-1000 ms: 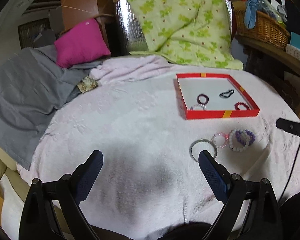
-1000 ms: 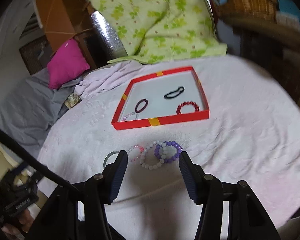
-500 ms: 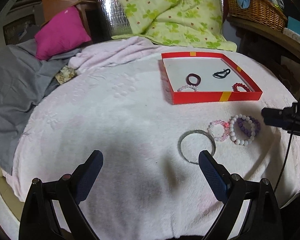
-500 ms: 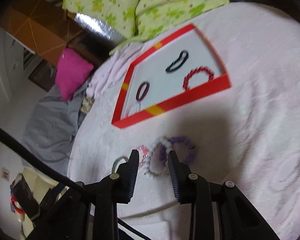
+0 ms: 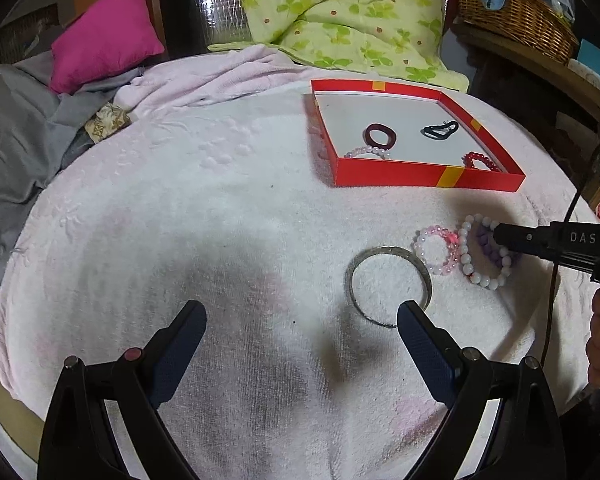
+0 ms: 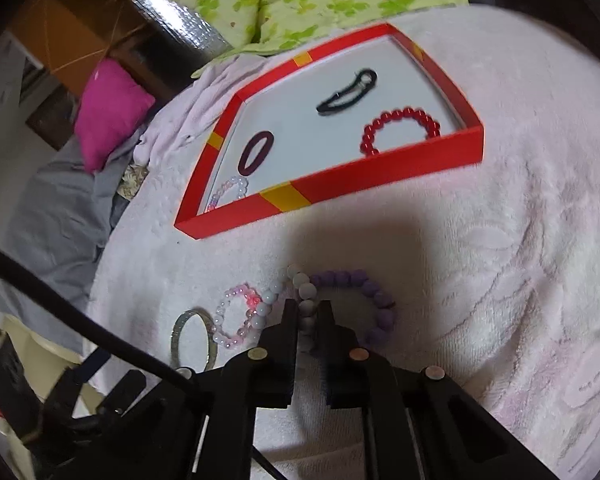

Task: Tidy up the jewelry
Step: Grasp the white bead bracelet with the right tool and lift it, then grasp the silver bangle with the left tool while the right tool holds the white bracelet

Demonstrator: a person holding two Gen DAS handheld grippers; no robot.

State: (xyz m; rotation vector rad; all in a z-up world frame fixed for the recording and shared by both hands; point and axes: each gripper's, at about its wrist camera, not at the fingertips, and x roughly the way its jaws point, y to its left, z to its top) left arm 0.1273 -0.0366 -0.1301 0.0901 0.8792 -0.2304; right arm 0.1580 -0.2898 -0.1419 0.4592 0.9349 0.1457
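Observation:
On the pale pink towel [image 5: 220, 208] lie a silver bangle [image 5: 388, 249], a pink bead bracelet [image 5: 420, 238], a white bead bracelet [image 5: 466, 256] and a purple bead bracelet [image 5: 486, 244]. My right gripper [image 6: 308, 312] comes in low, its jaws closing, with the pads pinching the white bead bracelet [image 6: 300, 280]; the purple bracelet [image 6: 376, 300] lies against it. My left gripper [image 5: 300, 320] hangs open over bare towel, its right fingertip just in front of the bangle's near edge. The red tray [image 5: 420, 174] behind holds two hair ties and two bead bracelets.
A green quilt [image 5: 340, 12], a magenta cushion [image 5: 104, 36] and a grey blanket [image 5: 12, 140] crowd the far and left sides. A wicker basket [image 5: 516, 20] sits on a shelf at the right. A black cable [image 6: 60, 312] crosses left of the right gripper.
Both grippers have sunk toward the towel and moved closer to the loose bracelets. The right jaws have gone from wide apart to pinched on the white beads. The left jaws stayed open.

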